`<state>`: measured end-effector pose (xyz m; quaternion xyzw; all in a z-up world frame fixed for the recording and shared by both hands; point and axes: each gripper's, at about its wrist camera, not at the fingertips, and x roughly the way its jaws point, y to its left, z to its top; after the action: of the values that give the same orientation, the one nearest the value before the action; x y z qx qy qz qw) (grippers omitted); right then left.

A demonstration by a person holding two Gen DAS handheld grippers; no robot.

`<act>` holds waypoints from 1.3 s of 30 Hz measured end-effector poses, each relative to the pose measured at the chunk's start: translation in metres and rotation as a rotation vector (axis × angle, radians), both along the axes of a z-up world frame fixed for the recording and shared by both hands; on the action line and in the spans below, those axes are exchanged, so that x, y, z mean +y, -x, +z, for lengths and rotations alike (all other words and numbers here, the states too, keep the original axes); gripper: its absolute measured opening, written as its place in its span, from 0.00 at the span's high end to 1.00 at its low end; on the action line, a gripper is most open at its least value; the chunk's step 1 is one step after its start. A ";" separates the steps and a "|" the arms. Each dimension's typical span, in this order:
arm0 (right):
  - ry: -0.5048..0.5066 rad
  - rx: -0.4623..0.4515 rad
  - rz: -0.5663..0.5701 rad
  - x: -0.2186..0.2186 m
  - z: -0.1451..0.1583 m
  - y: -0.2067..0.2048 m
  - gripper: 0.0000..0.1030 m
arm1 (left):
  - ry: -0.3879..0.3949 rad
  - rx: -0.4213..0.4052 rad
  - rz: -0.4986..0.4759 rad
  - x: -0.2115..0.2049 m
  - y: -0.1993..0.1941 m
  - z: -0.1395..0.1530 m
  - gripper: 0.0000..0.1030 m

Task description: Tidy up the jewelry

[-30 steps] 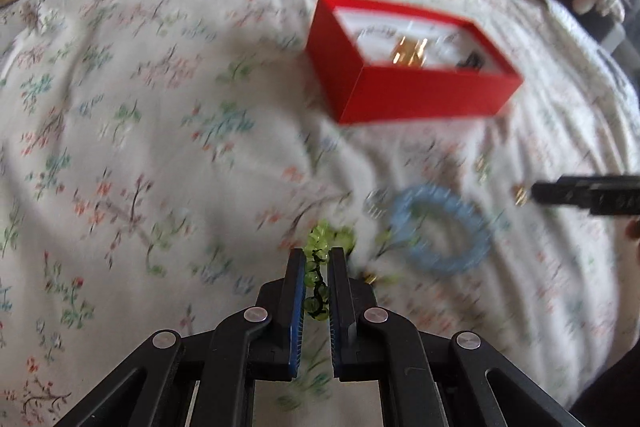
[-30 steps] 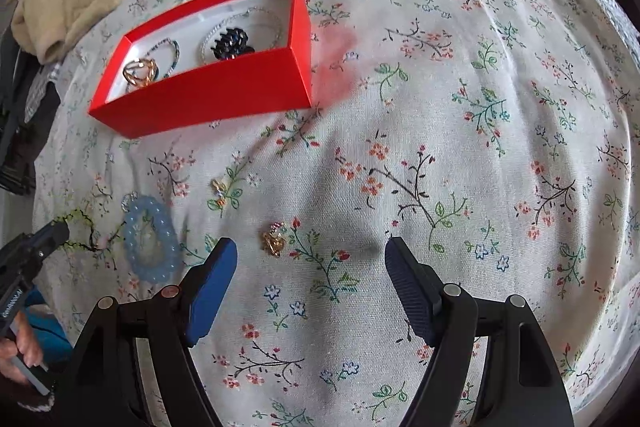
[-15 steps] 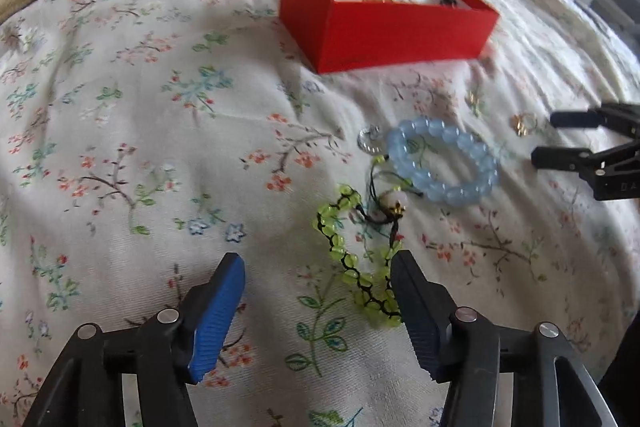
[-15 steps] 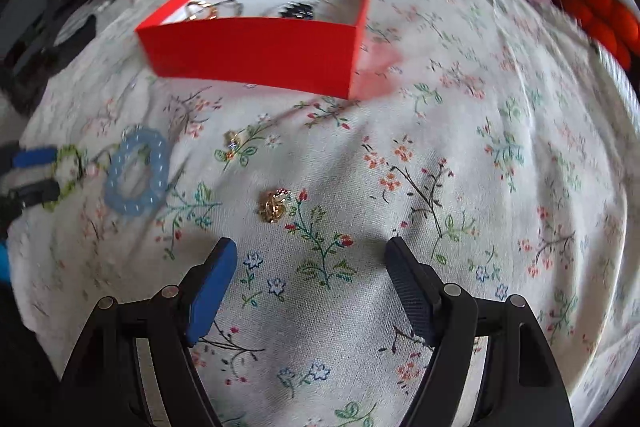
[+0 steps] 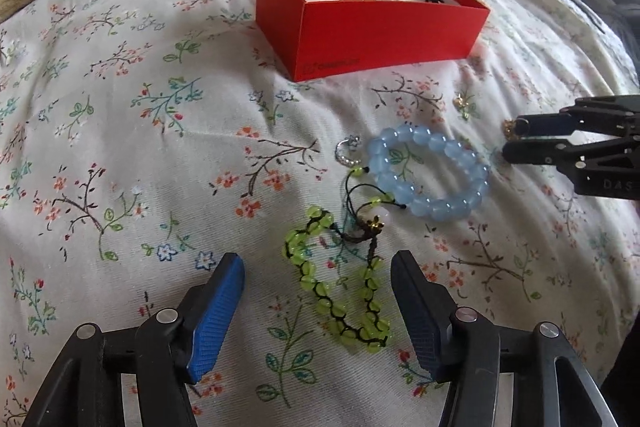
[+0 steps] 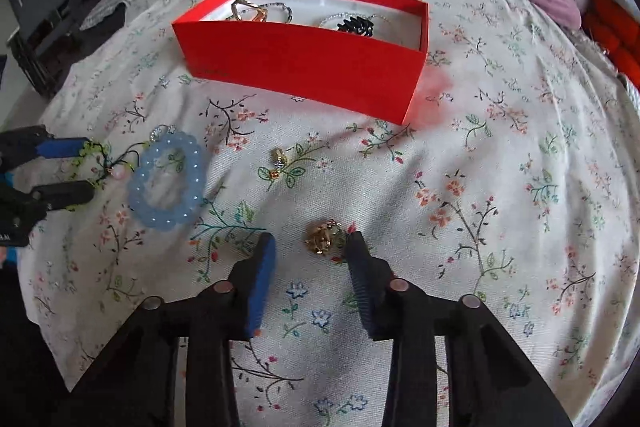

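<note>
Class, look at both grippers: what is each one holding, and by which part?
Nothing is held. The left gripper stands open around the green bracelet; the right gripper, just closing, brackets the gold ring ungripped.

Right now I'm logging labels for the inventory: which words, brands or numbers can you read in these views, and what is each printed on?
"DAS", cut off by the frame edge: on the right hand-held gripper, seen from the left wrist view.
Faint logo and word on the red box front wall: too blurred to read.
Pale lettering on the left hand-held gripper, at the right wrist view's edge: too small to read.
No other text shows.
</note>
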<state>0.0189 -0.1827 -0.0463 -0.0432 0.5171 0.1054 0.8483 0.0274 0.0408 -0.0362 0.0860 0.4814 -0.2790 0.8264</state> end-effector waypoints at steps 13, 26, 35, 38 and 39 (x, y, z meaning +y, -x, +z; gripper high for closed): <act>-0.005 -0.002 0.009 -0.004 0.005 0.008 0.95 | 0.000 0.000 0.013 -0.001 -0.002 0.003 0.94; -0.059 -0.021 0.006 -0.015 0.029 0.021 0.99 | 0.031 -0.022 0.033 0.002 0.003 0.020 0.97; -0.348 0.091 -0.028 -0.038 0.031 0.017 0.98 | 0.050 -0.004 0.054 -0.001 -0.003 0.025 0.97; -0.322 0.125 -0.064 -0.043 0.021 0.013 0.98 | 0.030 0.007 0.055 -0.004 -0.003 0.019 0.97; -0.320 0.141 -0.059 -0.042 0.018 0.013 0.98 | 0.026 0.010 0.052 -0.005 -0.003 0.018 0.97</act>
<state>0.0062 -0.2249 -0.0283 0.1152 0.5529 0.1642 0.8088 0.0307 0.0361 -0.0180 0.0613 0.4840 -0.2641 0.8320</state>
